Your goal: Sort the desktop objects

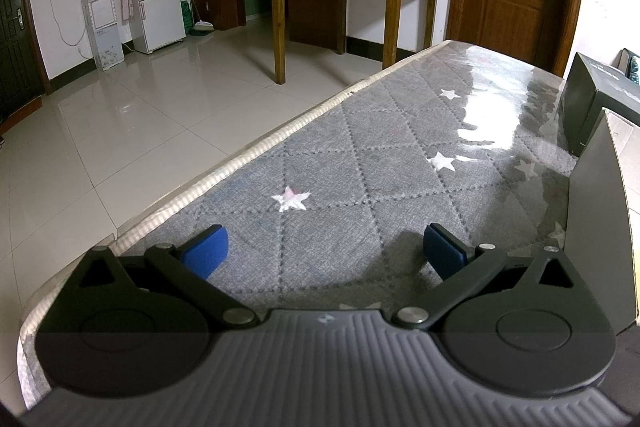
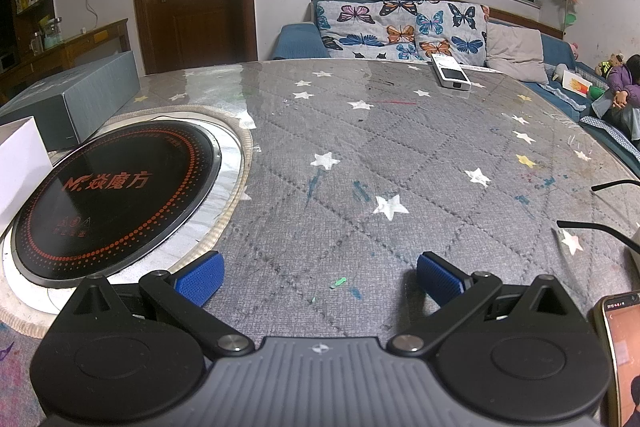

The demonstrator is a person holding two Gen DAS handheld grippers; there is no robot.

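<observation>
My left gripper (image 1: 324, 251) is open, low over the grey star-patterned table cover (image 1: 360, 167), with nothing between its blue pads. My right gripper (image 2: 320, 279) is open too, hovering above the same cover (image 2: 380, 147) with nothing held. A white remote-like device (image 2: 452, 73) lies at the far side of the table. A phone (image 2: 620, 351) with a lit screen rests at the lower right, and two black cable-like ends (image 2: 600, 229) reach in from the right edge. A dark box (image 1: 600, 95) and a grey box (image 1: 596, 227) stand to the right of the left gripper.
A round black induction cooktop (image 2: 116, 195) is set into the table on the left, with a grey-blue box (image 2: 80, 99) and a white box (image 2: 18, 163) behind it. The table's left edge (image 1: 224, 163) drops to a tiled floor. A sofa (image 2: 400, 27) lies beyond, with a person (image 2: 624, 91) seated at its right end.
</observation>
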